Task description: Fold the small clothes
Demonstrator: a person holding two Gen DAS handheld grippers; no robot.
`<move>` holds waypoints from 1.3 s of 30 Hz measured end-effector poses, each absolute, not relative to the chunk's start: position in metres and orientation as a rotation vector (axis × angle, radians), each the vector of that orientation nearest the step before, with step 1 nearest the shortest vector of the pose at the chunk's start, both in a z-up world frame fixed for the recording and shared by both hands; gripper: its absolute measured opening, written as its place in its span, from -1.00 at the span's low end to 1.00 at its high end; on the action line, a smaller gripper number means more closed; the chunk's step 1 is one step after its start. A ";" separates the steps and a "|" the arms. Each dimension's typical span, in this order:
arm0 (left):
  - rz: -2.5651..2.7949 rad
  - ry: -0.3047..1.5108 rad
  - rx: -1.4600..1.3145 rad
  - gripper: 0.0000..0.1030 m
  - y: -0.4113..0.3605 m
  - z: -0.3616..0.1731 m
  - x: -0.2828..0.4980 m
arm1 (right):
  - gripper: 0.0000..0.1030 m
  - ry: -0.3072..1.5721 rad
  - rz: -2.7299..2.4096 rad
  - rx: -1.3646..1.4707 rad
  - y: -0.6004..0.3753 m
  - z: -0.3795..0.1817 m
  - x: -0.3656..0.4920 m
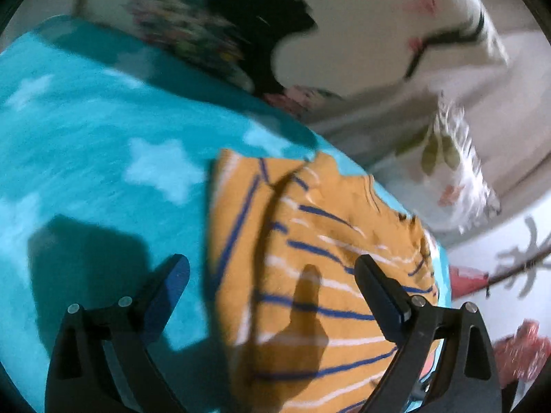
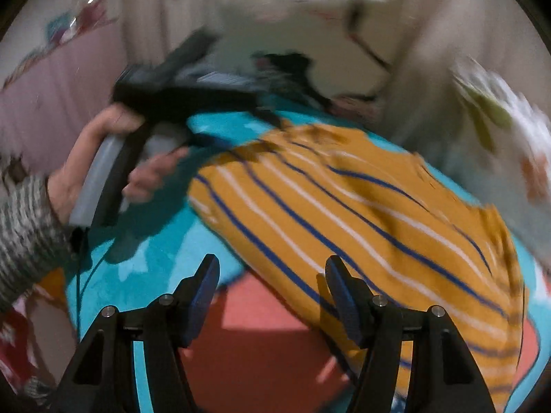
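Note:
A small mustard-yellow garment (image 1: 310, 275) with blue and white stripes lies flat on a teal blanket (image 1: 86, 137) with pale stars. It also shows in the right wrist view (image 2: 361, 213). My left gripper (image 1: 272, 268) is open and empty, hovering over the garment's left edge. My right gripper (image 2: 272, 272) is open and empty above the garment's near edge. The left gripper's body (image 2: 179, 93), held by a hand, shows in the right wrist view beyond the garment's far left corner. Both views are motion-blurred.
A dark floral pile of clothes (image 1: 213, 27) lies at the blanket's far edge. White bedding with flower prints (image 1: 447, 158) lies to the right. A red patch (image 2: 258, 337) on the blanket sits under my right gripper.

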State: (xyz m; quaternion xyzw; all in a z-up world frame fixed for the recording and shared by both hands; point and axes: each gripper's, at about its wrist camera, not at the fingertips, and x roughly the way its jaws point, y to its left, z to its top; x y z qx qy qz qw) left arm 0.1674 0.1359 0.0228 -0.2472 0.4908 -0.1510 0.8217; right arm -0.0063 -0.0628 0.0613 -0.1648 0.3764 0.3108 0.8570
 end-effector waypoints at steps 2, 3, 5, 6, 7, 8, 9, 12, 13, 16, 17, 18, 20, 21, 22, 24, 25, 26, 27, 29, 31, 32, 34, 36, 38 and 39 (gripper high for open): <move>-0.346 1.064 -0.488 0.85 0.126 0.021 0.178 | 0.33 0.766 0.660 -0.423 -0.035 0.052 -0.007; -0.361 1.069 -0.471 0.85 0.122 0.021 0.183 | 0.33 0.751 0.658 -0.456 -0.025 0.049 -0.007; -0.401 1.082 -0.458 0.85 0.117 0.021 0.192 | 0.33 0.716 0.644 -0.519 -0.008 0.043 -0.008; -0.435 1.094 -0.462 0.85 0.115 0.020 0.197 | 0.33 0.697 0.636 -0.550 0.000 0.039 -0.010; -0.461 1.099 -0.474 0.85 0.115 0.019 0.202 | 0.33 0.686 0.631 -0.569 0.005 0.037 -0.010; -0.478 1.100 -0.493 0.85 0.116 0.018 0.206 | 0.33 0.677 0.626 -0.585 0.010 0.035 -0.011; -0.493 1.101 -0.519 0.85 0.118 0.016 0.210 | 0.33 0.669 0.624 -0.599 0.016 0.032 -0.011; -0.528 1.096 -0.573 0.85 0.122 0.012 0.215 | 0.33 0.657 0.613 -0.624 0.027 0.027 -0.012; -0.535 1.093 -0.579 0.85 0.123 0.011 0.216 | 0.33 0.654 0.610 -0.633 0.030 0.025 -0.013; -0.549 1.089 -0.556 0.85 0.119 0.011 0.218 | 0.33 0.648 0.601 -0.656 0.036 0.023 -0.014; -0.549 1.091 -0.548 0.85 0.118 0.012 0.218 | 0.33 0.649 0.599 -0.661 0.038 0.023 -0.016; -0.544 1.092 -0.545 0.85 0.116 0.013 0.218 | 0.33 0.650 0.596 -0.664 0.040 0.022 -0.015; -0.514 1.088 -0.543 0.64 0.115 0.014 0.219 | 0.33 0.655 0.597 -0.660 0.042 0.022 -0.012; -0.476 1.088 -0.532 0.50 0.116 0.014 0.218 | 0.33 0.658 0.599 -0.656 0.043 0.022 -0.010; -0.437 1.096 -0.510 0.11 0.116 0.014 0.218 | 0.29 0.660 0.602 -0.654 0.043 0.022 -0.007; -0.369 1.128 -0.449 -0.64 0.114 0.012 0.220 | -0.03 0.669 0.622 -0.649 0.043 0.022 -0.004; -0.367 1.141 -0.454 -0.65 0.115 0.010 0.220 | -0.32 0.671 0.620 -0.656 0.044 0.021 -0.003; -0.364 1.134 -0.462 -0.67 0.116 0.011 0.220 | -0.40 0.670 0.614 -0.665 0.045 0.020 -0.004; -0.359 1.131 -0.462 -0.68 0.115 0.013 0.219 | -0.54 0.666 0.612 -0.672 0.045 0.020 -0.003; -0.339 1.121 -0.453 -0.70 0.112 0.020 0.217 | -0.71 0.656 0.608 -0.665 0.043 0.023 -0.005; -0.319 1.109 -0.430 -0.70 0.104 0.032 0.214 | -0.75 0.655 0.613 -0.626 0.037 0.032 -0.006; -0.315 1.101 -0.419 -0.70 0.101 0.038 0.213 | -0.76 0.650 0.615 -0.610 0.033 0.038 -0.007; -0.316 1.082 -0.405 -0.71 0.095 0.053 0.208 | -0.77 0.623 0.609 -0.591 0.022 0.050 -0.011; -0.353 1.068 -0.378 -0.71 0.082 0.069 0.206 | -0.77 0.595 0.593 -0.577 0.010 0.062 -0.017; -0.376 1.048 -0.355 -0.71 0.063 0.086 0.202 | -0.77 0.577 0.570 -0.541 -0.009 0.074 -0.021; -0.392 1.040 -0.339 -0.71 0.049 0.094 0.202 | -0.78 0.572 0.557 -0.521 -0.021 0.078 -0.022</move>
